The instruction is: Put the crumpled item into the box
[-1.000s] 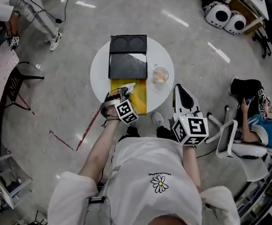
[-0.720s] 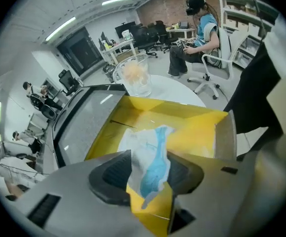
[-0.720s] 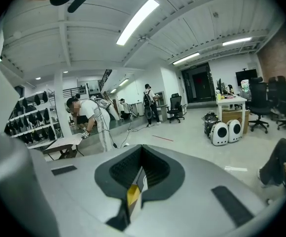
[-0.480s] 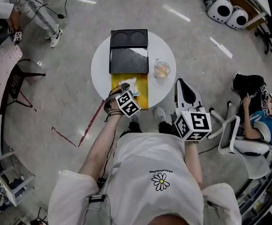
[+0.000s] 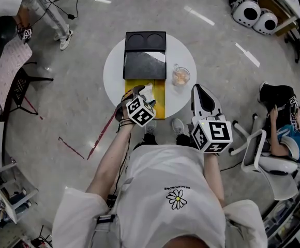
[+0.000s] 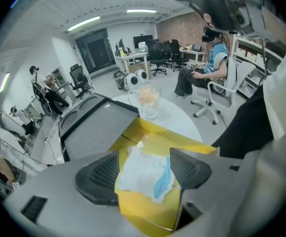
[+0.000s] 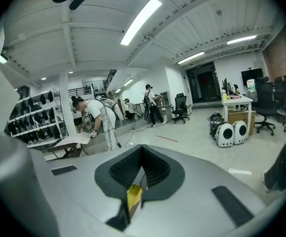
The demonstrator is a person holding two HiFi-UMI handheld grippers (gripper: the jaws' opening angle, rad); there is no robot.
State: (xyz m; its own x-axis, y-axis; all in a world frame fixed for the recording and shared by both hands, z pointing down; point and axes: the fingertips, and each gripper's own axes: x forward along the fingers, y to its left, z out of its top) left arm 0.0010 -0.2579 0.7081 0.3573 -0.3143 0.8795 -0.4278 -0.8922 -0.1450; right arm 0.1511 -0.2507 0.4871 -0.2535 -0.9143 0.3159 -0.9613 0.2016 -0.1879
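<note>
- Right gripper: jaws pressed together, with a small yellow sliver at their seam.
- Left gripper: jaws spread wide, just been opening, pinching nothing.
- Crumpled paper lies inside the yellow box on the desk.
- Judged: release step. Next, lift clear without snagging the paper.

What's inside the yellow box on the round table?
A crumpled white-and-blue item lies in the box, loose between the left gripper's jaws, which have just been opening. The floor beneath it and the box's near end, behind the gripper, are hidden.

Bright overhead strip lights — fisheye-warped, dark-vignetted edges.
</note>
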